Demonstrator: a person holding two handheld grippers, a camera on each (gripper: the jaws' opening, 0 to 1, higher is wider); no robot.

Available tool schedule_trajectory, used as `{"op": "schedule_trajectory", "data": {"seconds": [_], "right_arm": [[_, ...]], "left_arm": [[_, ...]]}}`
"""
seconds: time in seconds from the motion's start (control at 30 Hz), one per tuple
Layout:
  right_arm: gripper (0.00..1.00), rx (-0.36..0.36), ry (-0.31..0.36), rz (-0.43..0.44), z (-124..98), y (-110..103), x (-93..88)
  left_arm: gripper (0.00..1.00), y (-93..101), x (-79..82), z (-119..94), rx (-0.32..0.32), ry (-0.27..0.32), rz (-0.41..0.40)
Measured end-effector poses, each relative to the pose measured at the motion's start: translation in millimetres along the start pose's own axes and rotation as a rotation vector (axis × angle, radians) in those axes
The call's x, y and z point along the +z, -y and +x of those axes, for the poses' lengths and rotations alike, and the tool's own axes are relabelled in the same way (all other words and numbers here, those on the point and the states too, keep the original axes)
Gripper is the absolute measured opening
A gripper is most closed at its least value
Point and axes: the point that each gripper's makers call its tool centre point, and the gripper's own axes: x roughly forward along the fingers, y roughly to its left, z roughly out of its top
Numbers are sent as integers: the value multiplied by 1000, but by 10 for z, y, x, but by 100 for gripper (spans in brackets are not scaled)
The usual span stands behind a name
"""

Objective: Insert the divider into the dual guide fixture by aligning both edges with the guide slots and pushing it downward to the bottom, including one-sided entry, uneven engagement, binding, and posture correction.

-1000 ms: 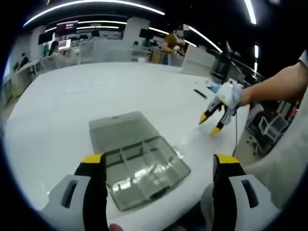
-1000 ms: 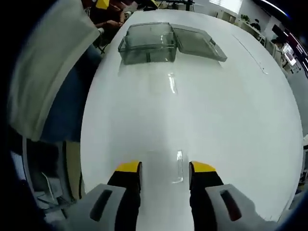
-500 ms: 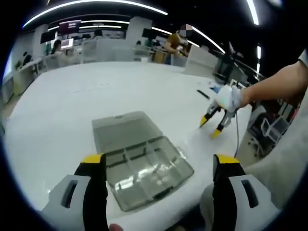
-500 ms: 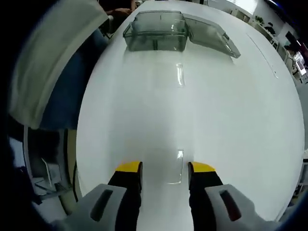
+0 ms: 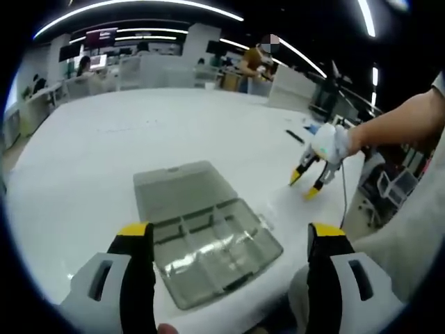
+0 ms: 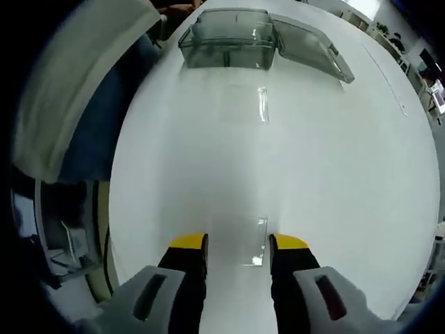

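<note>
The right gripper (image 6: 236, 243), jaws spread, should straddle the clear divider (image 6: 254, 240) squarely before pinching its edges

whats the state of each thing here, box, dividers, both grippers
organizer box: lid open, lying flat on the table beside it
clear divider: flat on the table between the right gripper's jaws, not gripped
second clear divider: flat near the box
right gripper: open
left gripper: open, empty
</note>
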Motion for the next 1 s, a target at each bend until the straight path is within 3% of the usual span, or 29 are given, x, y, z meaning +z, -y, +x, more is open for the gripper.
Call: {"op": "schedule_trajectory", "data": {"seconds": [0.13, 0.27, 1.0], "right_arm": [[28, 0, -109, 5, 8, 1, -7], [28, 1, -138, 5, 16, 2, -1], [26, -24, -162, 77, -8, -14, -37]], "left_arm": [[89, 1, 1, 16, -6, -2, -2], [88, 7, -9, 37, -16, -9, -1], [87, 62, 45, 73, -63, -28, 39]]}}
